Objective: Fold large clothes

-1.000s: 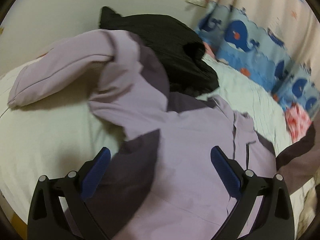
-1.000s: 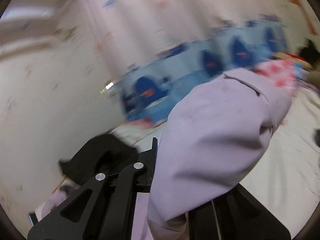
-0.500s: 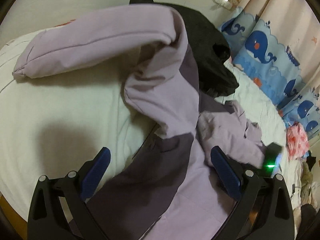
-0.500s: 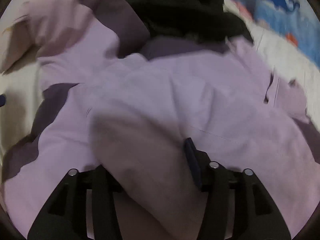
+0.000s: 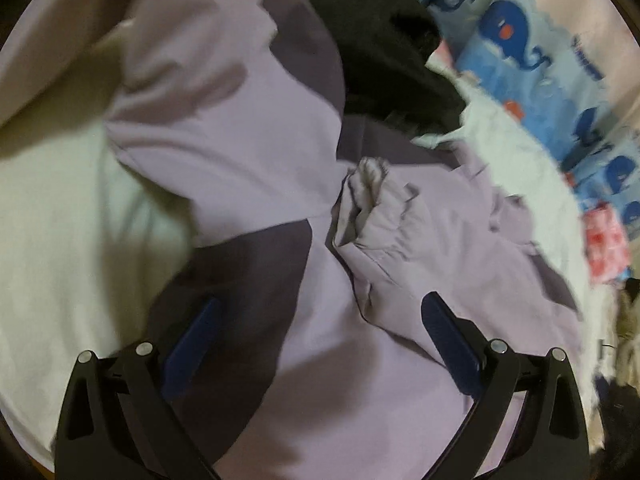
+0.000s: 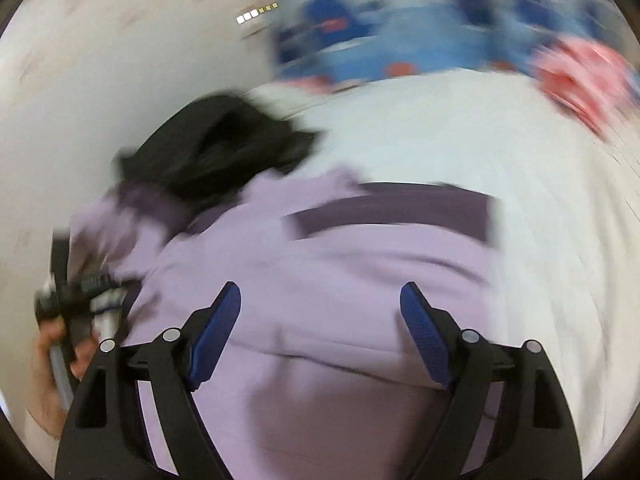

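Observation:
A lilac jacket [image 5: 224, 128] with dark purple panels lies spread and rumpled on the pale bed [image 5: 60, 248]. One sleeve lies folded across its middle, cuff [image 5: 370, 176] uppermost. My left gripper [image 5: 320, 320] hovers open just over the jacket body, nothing between its blue pads [image 5: 448, 328]. In the blurred right wrist view the jacket [image 6: 320, 280] lies under my right gripper [image 6: 320, 308], whose jaws are opening wide, with no cloth pinched between them. A hand [image 6: 52, 360] holding the other gripper shows at the left edge.
A black garment [image 5: 384, 40] is heaped just beyond the jacket, also seen as the black garment [image 6: 216, 148]. A blue whale-print bumper [image 5: 520, 48] lines the far side. A pink-red patterned cloth [image 5: 604, 240] and more clothes lie at the right.
The right gripper let go of the lilac sleeve it held up and opened; the sleeve now lies on the jacket. Both grippers came down closer to the jacket.

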Demonstrator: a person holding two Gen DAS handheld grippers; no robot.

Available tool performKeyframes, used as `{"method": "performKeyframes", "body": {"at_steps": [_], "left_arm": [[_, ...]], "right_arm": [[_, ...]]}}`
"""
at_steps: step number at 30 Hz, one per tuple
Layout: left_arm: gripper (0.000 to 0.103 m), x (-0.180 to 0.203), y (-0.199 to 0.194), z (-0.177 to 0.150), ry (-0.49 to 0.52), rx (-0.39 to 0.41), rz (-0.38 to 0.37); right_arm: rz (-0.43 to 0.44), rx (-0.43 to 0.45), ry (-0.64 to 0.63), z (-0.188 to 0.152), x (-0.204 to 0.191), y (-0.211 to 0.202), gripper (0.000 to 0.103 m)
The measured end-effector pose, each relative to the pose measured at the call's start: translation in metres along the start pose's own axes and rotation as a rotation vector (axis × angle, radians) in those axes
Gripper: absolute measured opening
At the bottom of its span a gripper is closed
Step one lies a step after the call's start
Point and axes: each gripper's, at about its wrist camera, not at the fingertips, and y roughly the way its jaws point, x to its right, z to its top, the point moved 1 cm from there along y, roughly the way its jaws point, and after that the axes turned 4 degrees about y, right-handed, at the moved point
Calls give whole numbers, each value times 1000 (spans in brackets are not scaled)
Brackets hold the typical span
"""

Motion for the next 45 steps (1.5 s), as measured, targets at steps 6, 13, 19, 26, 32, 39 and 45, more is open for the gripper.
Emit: {"method": "performKeyframes", "body": {"at_steps": [6, 13, 19, 26, 32, 39, 45], "left_arm": [[96, 30, 32, 8, 49, 18, 174], [77, 67, 39, 11, 157, 80, 270], [25, 71, 6, 38, 160, 146, 77], [25, 55, -50, 54, 205, 249, 85], [53, 34, 3, 36, 265, 42, 169], [74, 64, -93, 46, 264, 490, 206], [73, 100, 58, 49, 383, 51, 132]], "right_arm": [[65, 34, 172, -19, 59, 2, 79], [52, 3, 207, -22, 62, 15, 86], [78, 7, 231, -18, 63, 12, 90], [-21, 13, 108, -12, 46, 10, 95], [-92, -100, 89, -17, 49, 32, 96], [-86, 91, -212, 18, -17, 28, 96], [-188, -252, -149, -7, 32, 130, 96]]}}
